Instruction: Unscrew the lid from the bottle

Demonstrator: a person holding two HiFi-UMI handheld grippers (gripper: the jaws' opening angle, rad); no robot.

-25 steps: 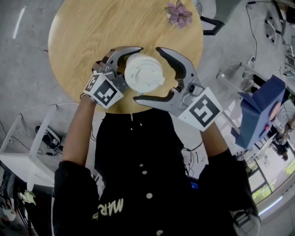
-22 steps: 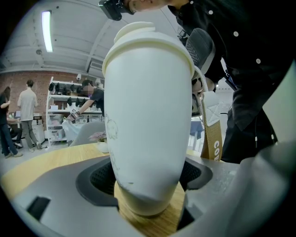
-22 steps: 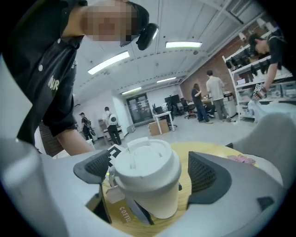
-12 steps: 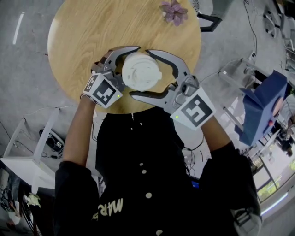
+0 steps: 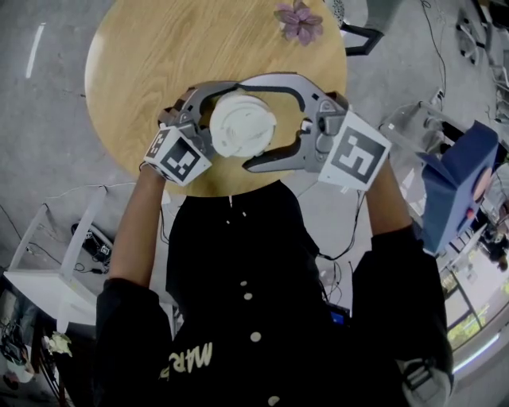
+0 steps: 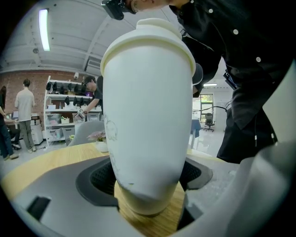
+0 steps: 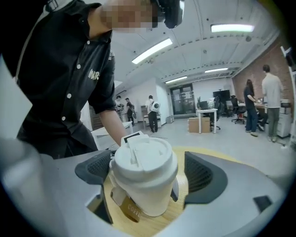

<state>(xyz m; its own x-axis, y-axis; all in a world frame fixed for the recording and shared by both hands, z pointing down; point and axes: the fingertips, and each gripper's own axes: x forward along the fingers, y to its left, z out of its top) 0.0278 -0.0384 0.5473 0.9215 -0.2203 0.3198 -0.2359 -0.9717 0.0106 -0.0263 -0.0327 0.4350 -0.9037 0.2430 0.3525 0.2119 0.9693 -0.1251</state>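
Two tongs flank a bottle (image 6: pixel 148 102) near the table's (image 5: pixel 159 48) 6 o'clock edge. The left tongs (image 5: pixel 223 119) clamp its body. The right tongs (image 7: pixel 148 173), freshly rolled, have just widened around the lid (image 7: pixel 144 159) from 3 o'clock, seemingly loose, likely resetting to twist.

A round light-wood table (image 5: pixel 159 63) carries two things. A white lidded bottle (image 5: pixel 242 123) stands upright on it near the closer edge. Well apart, at the far edge, a purple flower (image 5: pixel 300 20) sits in a small white pot (image 6: pixel 101 146).
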